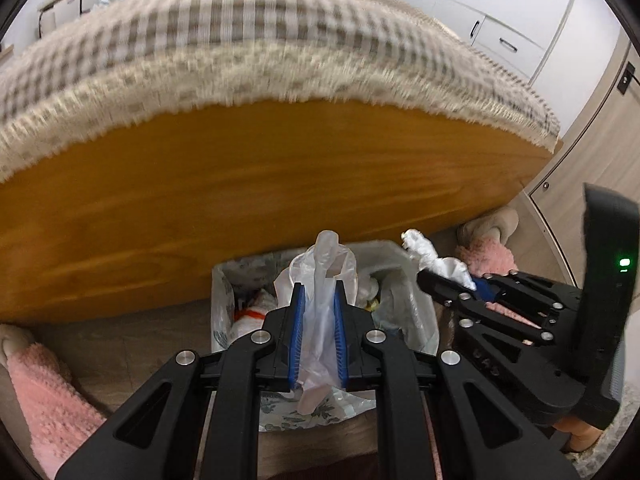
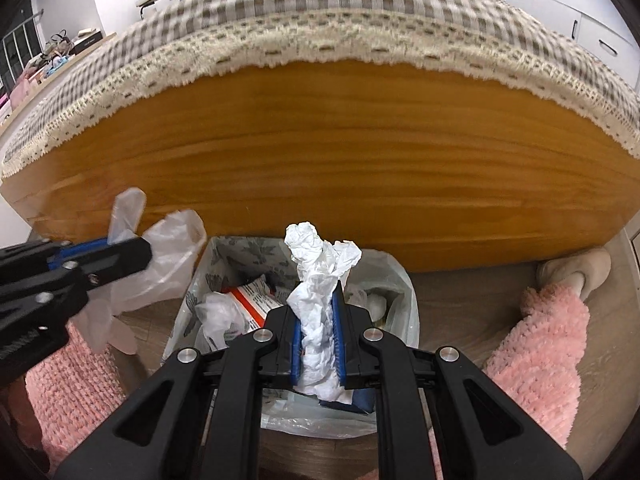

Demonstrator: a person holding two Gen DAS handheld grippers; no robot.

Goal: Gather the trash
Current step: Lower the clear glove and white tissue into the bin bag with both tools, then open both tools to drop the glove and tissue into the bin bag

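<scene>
My left gripper (image 1: pixel 319 292) is shut on a clear plastic bag (image 1: pixel 320 268) and holds it above the lined trash bin (image 1: pixel 224 280). My right gripper (image 2: pixel 318 292) is shut on a crumpled white tissue (image 2: pixel 320 264) and holds it over the same bin (image 2: pixel 404 300). The bin holds wrappers and other white trash. The right gripper with its tissue (image 1: pixel 436 264) shows at the right of the left wrist view. The left gripper with its plastic bag (image 2: pixel 168 256) shows at the left of the right wrist view.
A wooden bed frame (image 1: pixel 280 184) with a checked, lace-edged cover (image 1: pixel 240 40) rises just behind the bin. Pink fluffy trouser legs (image 2: pixel 540 344) and beige slippers (image 2: pixel 576 272) stand on the wood floor on both sides of the bin. White cabinets (image 1: pixel 500 28) are at the back right.
</scene>
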